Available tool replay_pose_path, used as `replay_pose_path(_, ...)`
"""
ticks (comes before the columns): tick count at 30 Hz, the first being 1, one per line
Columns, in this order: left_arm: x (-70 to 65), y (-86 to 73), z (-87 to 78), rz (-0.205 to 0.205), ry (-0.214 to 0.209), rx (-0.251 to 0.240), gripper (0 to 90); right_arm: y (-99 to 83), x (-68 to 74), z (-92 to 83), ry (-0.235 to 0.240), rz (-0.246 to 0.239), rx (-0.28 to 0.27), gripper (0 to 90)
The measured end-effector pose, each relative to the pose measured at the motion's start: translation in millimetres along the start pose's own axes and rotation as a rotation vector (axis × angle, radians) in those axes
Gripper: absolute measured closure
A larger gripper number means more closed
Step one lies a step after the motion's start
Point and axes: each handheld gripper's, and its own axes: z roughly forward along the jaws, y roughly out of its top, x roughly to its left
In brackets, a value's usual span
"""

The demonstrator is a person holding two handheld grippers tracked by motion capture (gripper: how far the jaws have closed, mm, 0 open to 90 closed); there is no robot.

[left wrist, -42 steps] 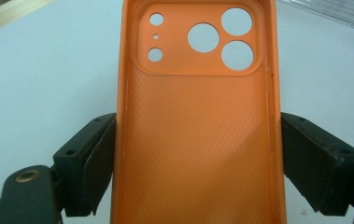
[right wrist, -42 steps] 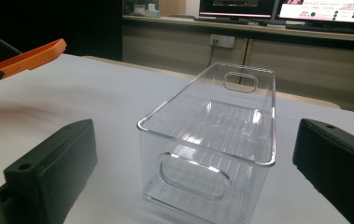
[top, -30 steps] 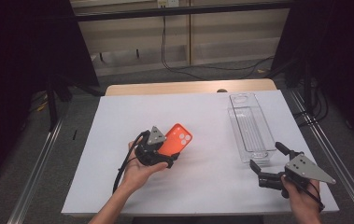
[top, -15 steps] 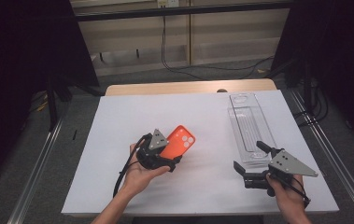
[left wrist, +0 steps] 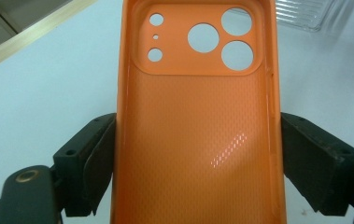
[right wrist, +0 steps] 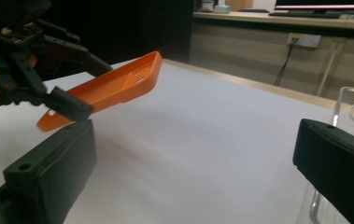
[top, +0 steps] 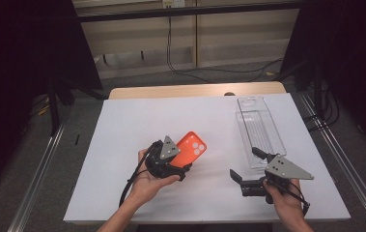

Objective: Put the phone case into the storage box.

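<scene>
Left claw [top: 183, 166] gripped the orange silicone phone case [top: 190, 149] by its long edges, lifted for handover; right claw [top: 245, 169], jaws apart and empty, faced the case across the white counter [top: 122, 125].

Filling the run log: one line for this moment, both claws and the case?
left claw: shut on orange phone case, held above table | right claw: open, empty, near clear tray | white table
</scene>
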Motion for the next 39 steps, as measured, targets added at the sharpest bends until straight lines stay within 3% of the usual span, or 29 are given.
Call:
replay_pose_path(2, -1.6, 0.9, 0.4, 0.005, 0.009, 0.006, 16.4, 3.0, 1.9, 2.7, -0.027, 0.0, -0.005, 0.0)
replay_pose_path(4, -1.6, 1.9, -1.6, 0.005, 0.017, -0.001, 16.4, 4.5, 3.0, 5.7, -0.024, 0.0, 0.005, 0.0)
replay_pose_path(11, -7.2, 4.1, -3.1, 0.042, 0.049, -0.005, 16.4, 3.8, 11.3, 22.2, -0.062, 0.046, 0.052, 0.0)
replay_pose_path(22, -10.8, 7.5, 0.4, 0.038, 0.094, -0.002, 16.4, 12.8, 7.5, 33.2, -0.031, 0.101, 0.087, 6.0)
replay_pose_path(28, -17.5, 10.1, 3.9, 0.01, 0.117, -0.028, 16.4, 21.6, 4.9, 36.4, -0.001, 0.13, 0.203, 5.4)
replay_pose_path(36, -23.4, 16.6, 6.8, 0.026, 0.108, -0.046, 16.4, 38.0, -3.0, 42.0, 0.035, 0.211, 0.27, 6.6)
replay_pose_path(39, -25.7, 17.0, 8.4, 0.03, 0.108, -0.048, 16.4, 40.8, -3.4, 43.6, 0.025, 0.226, 0.282, 7.4)
